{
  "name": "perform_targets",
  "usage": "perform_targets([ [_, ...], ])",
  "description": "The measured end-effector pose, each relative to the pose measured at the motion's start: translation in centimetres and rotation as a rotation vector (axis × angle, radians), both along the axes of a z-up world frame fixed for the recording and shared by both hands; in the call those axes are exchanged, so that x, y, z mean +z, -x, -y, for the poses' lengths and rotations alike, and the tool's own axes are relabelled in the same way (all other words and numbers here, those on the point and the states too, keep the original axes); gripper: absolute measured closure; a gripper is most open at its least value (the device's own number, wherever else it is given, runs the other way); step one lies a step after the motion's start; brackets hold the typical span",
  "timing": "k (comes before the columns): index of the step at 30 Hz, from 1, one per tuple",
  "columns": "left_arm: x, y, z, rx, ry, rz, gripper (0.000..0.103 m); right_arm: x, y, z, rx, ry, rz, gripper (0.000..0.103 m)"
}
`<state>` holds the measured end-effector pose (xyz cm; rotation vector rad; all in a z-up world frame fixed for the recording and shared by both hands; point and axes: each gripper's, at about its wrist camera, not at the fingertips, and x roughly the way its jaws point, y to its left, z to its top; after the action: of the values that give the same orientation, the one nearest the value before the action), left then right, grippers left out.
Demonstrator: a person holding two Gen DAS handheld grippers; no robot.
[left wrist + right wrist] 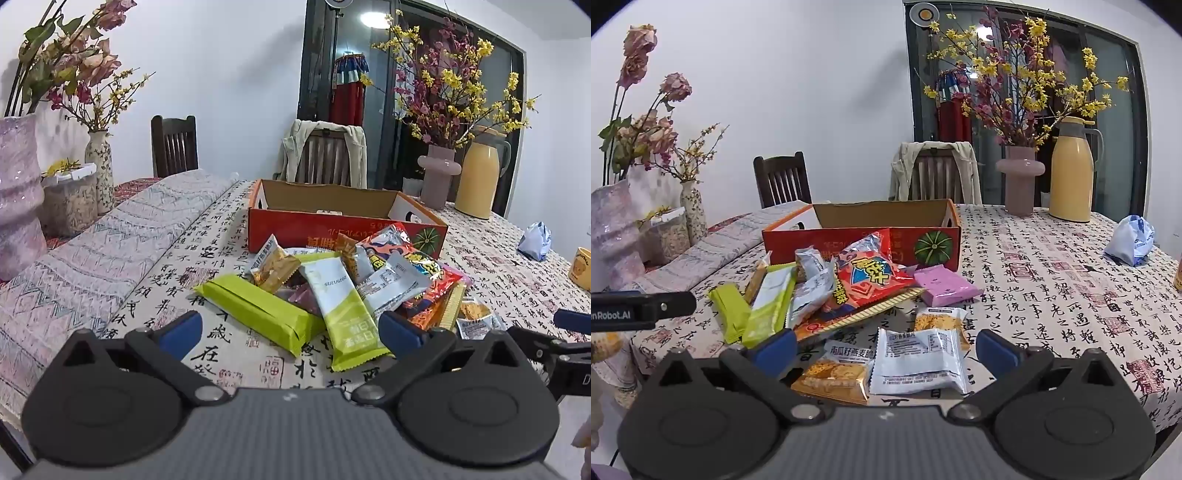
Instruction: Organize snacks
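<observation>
Both grippers' jaws gape wide, holding nothing (snack pile (849,291) overlaps, hiding lower packets; box (864,236) floor unseen).

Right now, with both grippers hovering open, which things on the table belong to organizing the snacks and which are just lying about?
Belongs to the job:
pile of foil and paper snack packets
open orange cardboard box
lime-green wrapped bar
pink flat packet

Just lying about:
yellow thermos jug
pink ceramic vase of flowering branches
crumpled blue-white bag
</observation>
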<state>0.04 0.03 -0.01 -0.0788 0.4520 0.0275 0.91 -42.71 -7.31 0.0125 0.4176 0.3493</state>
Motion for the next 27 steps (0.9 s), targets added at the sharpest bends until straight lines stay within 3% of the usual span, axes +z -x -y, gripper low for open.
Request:
perform_targets([
  [27,-0.3,0.2,0.1,-0.001,0.007,-0.022,0.0,-0.3,-0.1,0.4,-0.007,-0.017,-0.011,0.0],
])
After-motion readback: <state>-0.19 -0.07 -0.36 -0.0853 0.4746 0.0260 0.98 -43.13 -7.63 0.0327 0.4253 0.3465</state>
